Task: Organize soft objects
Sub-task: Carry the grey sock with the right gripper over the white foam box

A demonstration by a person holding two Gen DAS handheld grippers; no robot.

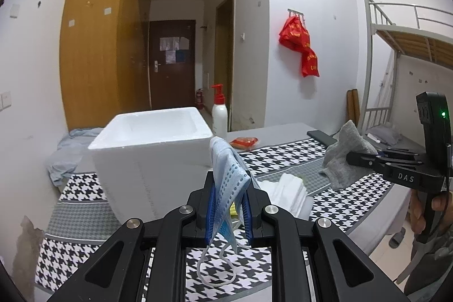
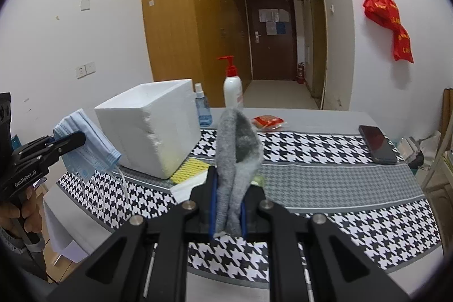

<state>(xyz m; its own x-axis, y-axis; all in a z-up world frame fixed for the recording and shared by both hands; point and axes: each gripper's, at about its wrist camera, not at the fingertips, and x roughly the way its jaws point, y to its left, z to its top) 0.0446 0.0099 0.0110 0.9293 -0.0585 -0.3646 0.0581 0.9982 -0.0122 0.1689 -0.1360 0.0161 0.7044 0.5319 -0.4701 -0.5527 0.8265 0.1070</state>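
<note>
Left tool point(image 1: 228, 205): pinching a blue face mask point(image 1: 229, 177), foam box point(image 1: 153, 149) just ahead-left. Right tool point(image 2: 228, 205): pinching a grey sock point(image 2: 236, 157), above the houndstooth-covered desk point(image 2: 325, 174), box ahead-left.

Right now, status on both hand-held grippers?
Left hand-held gripper shut on blue face mask. Right shut on grey sock. Foam box open, path clear.
</note>
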